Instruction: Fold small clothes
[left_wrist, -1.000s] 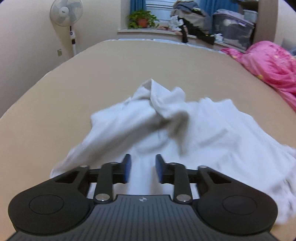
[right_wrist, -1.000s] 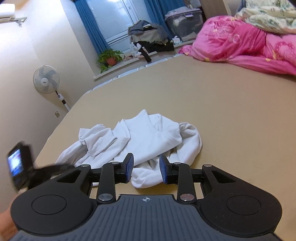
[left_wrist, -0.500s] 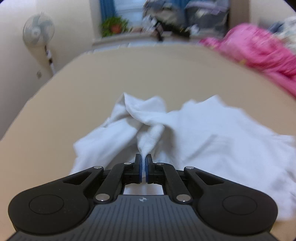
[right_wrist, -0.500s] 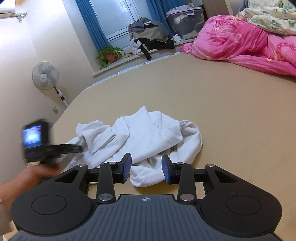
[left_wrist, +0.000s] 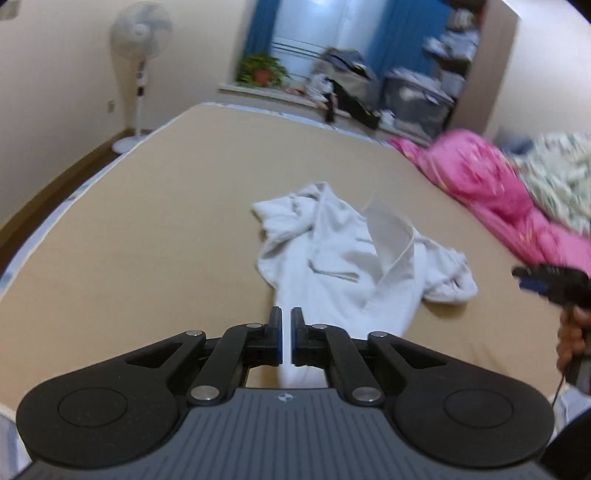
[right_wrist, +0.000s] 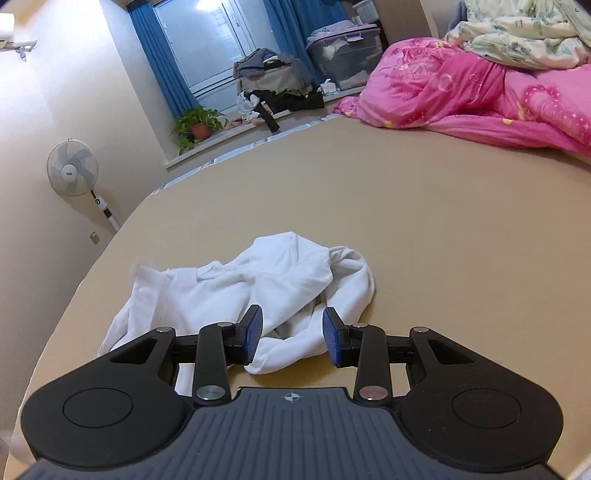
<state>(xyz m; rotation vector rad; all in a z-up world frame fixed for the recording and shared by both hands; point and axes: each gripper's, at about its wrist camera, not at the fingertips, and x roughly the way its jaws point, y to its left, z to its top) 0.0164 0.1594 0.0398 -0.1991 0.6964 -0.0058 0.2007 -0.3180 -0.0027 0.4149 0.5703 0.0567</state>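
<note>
Pinching white garment (left_wrist: 343, 266): left gripper (left_wrist: 286, 325); right gripper (right_wrist: 291, 334) half-open, empty.

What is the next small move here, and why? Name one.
Probably lower the right gripper and close it on the bunched cloth under its open jaws. The left gripper is shut on an edge of the white garment, which lies crumpled on the bed; a second hold lets it be spread.

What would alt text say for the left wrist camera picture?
Nearly closed black tongs pinch the near end of a crumpled white garment, which stretches away across a tan bed. A pink quilt lies at right; a standing fan and a potted plant stand by the far wall.
</note>
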